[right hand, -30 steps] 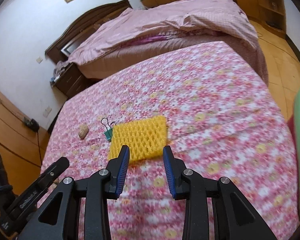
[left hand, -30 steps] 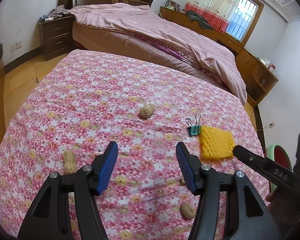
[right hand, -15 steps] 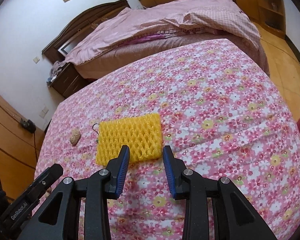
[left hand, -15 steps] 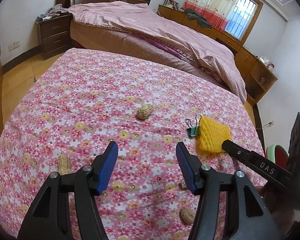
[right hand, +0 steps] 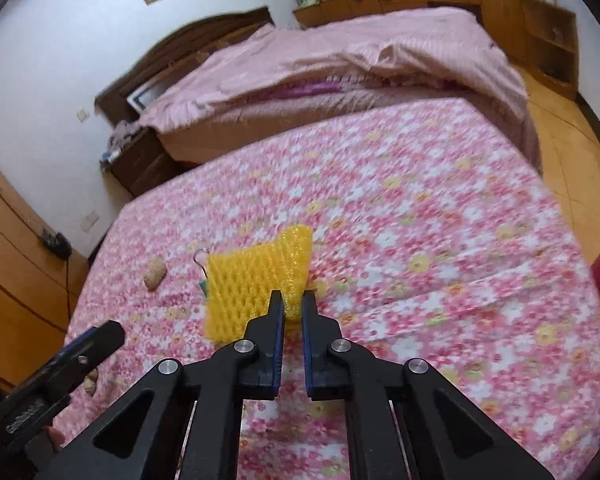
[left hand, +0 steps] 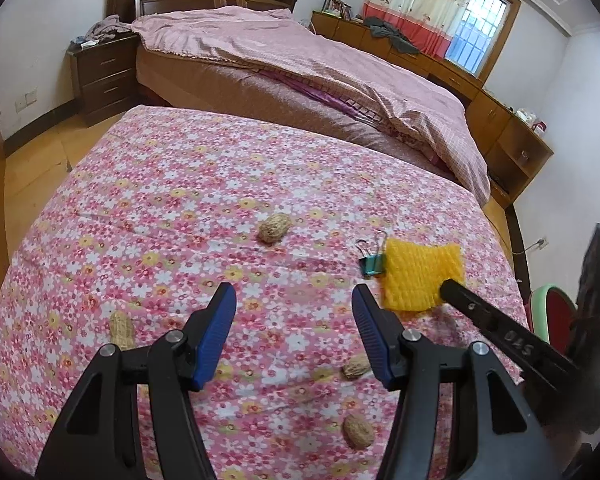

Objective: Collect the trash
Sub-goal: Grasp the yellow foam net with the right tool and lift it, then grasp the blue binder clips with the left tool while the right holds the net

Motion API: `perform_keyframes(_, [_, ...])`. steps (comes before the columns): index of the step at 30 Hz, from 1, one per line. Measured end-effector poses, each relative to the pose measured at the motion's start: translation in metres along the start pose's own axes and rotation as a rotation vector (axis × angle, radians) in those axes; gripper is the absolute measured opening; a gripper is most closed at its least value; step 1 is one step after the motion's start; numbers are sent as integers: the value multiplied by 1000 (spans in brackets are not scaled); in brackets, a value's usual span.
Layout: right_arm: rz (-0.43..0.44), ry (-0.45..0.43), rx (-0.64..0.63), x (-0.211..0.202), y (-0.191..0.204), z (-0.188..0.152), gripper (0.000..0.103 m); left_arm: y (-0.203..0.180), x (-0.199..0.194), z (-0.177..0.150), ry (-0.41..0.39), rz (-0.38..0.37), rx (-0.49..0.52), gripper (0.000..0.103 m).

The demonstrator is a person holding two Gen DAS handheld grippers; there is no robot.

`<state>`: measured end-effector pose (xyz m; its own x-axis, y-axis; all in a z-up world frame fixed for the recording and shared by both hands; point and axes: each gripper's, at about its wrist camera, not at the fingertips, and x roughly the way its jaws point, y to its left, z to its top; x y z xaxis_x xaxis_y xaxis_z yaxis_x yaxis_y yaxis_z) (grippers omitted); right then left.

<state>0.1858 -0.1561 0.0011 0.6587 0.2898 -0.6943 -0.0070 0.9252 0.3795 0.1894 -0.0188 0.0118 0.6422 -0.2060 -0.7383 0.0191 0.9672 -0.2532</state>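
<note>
A yellow foam net [right hand: 256,280] lies on the floral tablecloth [left hand: 180,220]; it also shows in the left wrist view [left hand: 420,276]. My right gripper [right hand: 292,300] is shut on the net's near edge, which bunches up between the blue pads. My left gripper [left hand: 294,300] is open and empty above the cloth. Several peanut shells lie around it: one ahead [left hand: 275,228], one at the left [left hand: 121,330], and two near the right finger [left hand: 356,368] [left hand: 358,431]. The far shell also shows in the right wrist view [right hand: 155,274].
A green binder clip [left hand: 372,262] lies touching the net's left side. A bed with a pink quilt [left hand: 320,68] stands behind the table. A green-rimmed red bin [left hand: 548,312] sits off the table's right edge. A nightstand [left hand: 100,76] stands at the far left.
My right gripper has closed from open onto the near edge of the yellow net, pinching it up. My left gripper has stayed open and drifted slightly.
</note>
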Motion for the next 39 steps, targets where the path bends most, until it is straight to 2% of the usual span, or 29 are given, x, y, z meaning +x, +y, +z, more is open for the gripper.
perform_keyframes(2, [12,-42,17,-14,-4,1,7,-6,0,1,2,-9,10,60])
perform_keyframes(6, [-18,-145,41,-50,-16,3,7,-19,5,3,8,-18,32,60])
perform_keyframes(10, [-36,-209,83,-79,-37,5,7,-35,15,6,24,-36,57,60])
perform_keyframes(15, [-26,-193,123,-93,-58,-3,7,-51,33,9,48,-41,80,59])
perform_keyframes(21, [-38,-184,112,-87,-65,-12,7,-70,55,8,64,-5,126,51])
perform_keyframes(26, [-21,-182,133,-83,-74,-17,7,-73,67,10,68,15,119,49])
perform_keyframes(31, [-18,-196,147,-81,-82,-20,7,-71,77,12,55,27,102,40])
perform_keyframes(35, [-10,-205,155,-81,-86,-23,7,-74,85,15,44,28,105,28])
perform_keyframes(39, [-9,-204,156,-81,-87,-23,7,-75,86,16,44,-5,101,28])
